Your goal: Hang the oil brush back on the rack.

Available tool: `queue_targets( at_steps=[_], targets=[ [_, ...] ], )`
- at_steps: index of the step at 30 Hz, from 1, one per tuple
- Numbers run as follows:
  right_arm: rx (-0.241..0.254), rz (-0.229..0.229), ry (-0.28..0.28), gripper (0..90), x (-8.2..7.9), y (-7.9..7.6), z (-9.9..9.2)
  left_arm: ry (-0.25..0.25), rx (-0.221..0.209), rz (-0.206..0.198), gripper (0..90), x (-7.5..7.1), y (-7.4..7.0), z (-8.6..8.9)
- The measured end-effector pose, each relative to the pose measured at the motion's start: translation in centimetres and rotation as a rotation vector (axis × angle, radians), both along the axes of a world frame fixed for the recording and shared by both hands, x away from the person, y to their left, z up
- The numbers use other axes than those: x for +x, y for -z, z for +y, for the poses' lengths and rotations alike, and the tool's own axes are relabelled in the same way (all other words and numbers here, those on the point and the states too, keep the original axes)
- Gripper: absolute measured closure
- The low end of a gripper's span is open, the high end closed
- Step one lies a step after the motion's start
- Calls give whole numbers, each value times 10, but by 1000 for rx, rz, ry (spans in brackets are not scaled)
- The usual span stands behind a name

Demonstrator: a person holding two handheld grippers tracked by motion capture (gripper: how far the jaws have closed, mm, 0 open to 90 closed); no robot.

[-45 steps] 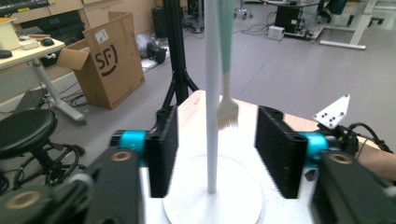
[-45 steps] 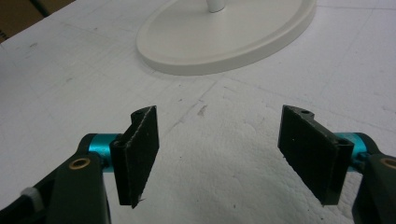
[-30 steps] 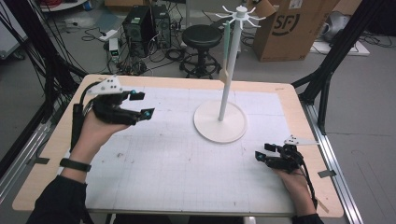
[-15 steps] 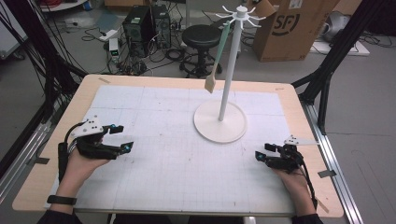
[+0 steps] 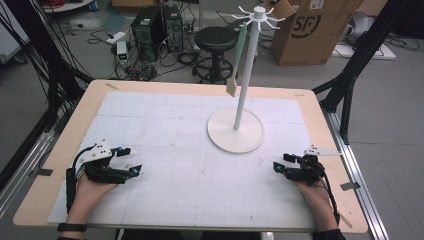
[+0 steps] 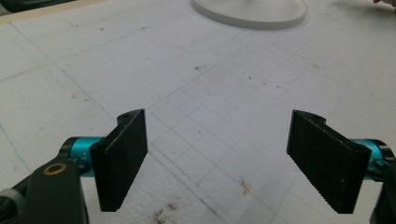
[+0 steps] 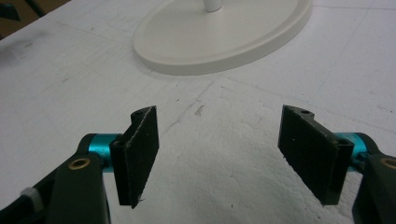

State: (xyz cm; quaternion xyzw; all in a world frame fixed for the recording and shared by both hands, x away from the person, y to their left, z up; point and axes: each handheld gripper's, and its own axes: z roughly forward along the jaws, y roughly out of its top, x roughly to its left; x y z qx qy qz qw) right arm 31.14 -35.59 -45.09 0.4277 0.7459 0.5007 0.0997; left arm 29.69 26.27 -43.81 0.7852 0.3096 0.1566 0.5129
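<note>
A white stand (image 5: 245, 75) with a round base (image 5: 235, 135) rises at the middle right of the mat, with hooks at its top. A utensil (image 5: 235, 65) with a green handle and a tan head hangs from one hook, left of the pole. My left gripper (image 5: 131, 160) rests low at the near left, far from the stand. Its jaws have just been opening and stand open (image 6: 219, 158) with only bare mat between them. My right gripper (image 5: 281, 163) sits at the near right, open (image 7: 219, 156) and holding nothing. The base (image 7: 224, 37) lies just beyond it.
A white gridded mat (image 5: 180, 125) covers the wooden table (image 5: 80, 115). Behind the table stand a black stool (image 5: 216, 40), a cardboard box (image 5: 310, 30), computer cases (image 5: 155, 25) and loose cables. Black frame posts (image 5: 350, 85) flank the table.
My left hand has come down from a raised spot at the far left to the mat at the near left, with its jaws spreading wider. The right hand has kept still.
</note>
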Motion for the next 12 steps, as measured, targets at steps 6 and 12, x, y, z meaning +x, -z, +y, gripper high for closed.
queue_targets(
  at_steps=[6,12],
  targets=[
    [0,1,-2,285,0,0,0,7,10,14,210,0,6,0],
    [0,2,-2,285,0,0,0,5,24,24,211,1,9,-1]
  ],
)
